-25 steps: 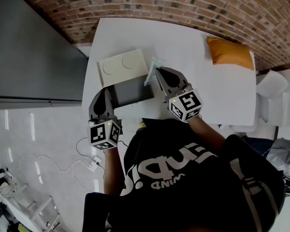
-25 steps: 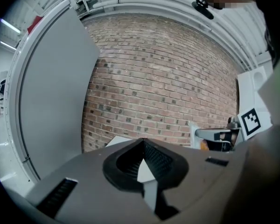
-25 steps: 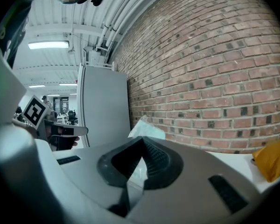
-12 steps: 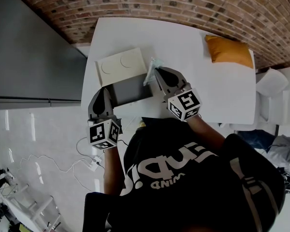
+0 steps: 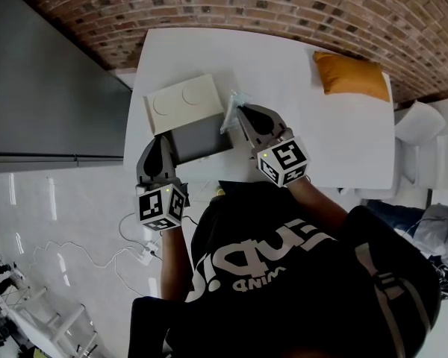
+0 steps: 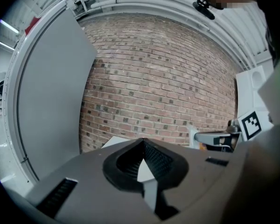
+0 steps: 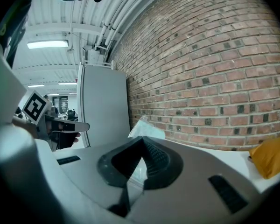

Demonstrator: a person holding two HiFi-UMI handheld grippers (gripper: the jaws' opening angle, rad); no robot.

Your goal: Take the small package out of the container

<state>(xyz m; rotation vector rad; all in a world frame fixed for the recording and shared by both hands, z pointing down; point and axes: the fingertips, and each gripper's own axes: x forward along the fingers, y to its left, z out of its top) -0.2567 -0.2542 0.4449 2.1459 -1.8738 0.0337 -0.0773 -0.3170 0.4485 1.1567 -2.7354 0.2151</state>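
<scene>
Right claw [image 5: 239, 112] is clenched on the small package [image 5: 231, 104], a crinkly clear plastic pouch that sticks out past the tips. That puts the package up in the air at the far-right corner of the container [image 5: 201, 136], not inside it.

Left claw [image 5: 166, 142] is closed too, parked at the container's near-left corner. From its own camera we think it's pinching the rim to hold the box steady, but we can't swear to that.

So we'd call this the lift-out step, pretty much done. Next the package needs to go sideways to a bare bit of the white table [image 5: 284, 73], and only then should the right claw let go. The plastic looks floppy, so it could snag on the container wall if it dips.

The container itself shows a dark grey floor with nothing else in it that we can see. Its cream lid [image 5: 183, 101] lies flat just behind, touching or nearly so. Further off there's an orange cushion [image 5: 351, 77], then the brick wall [image 5: 284, 6].
</scene>
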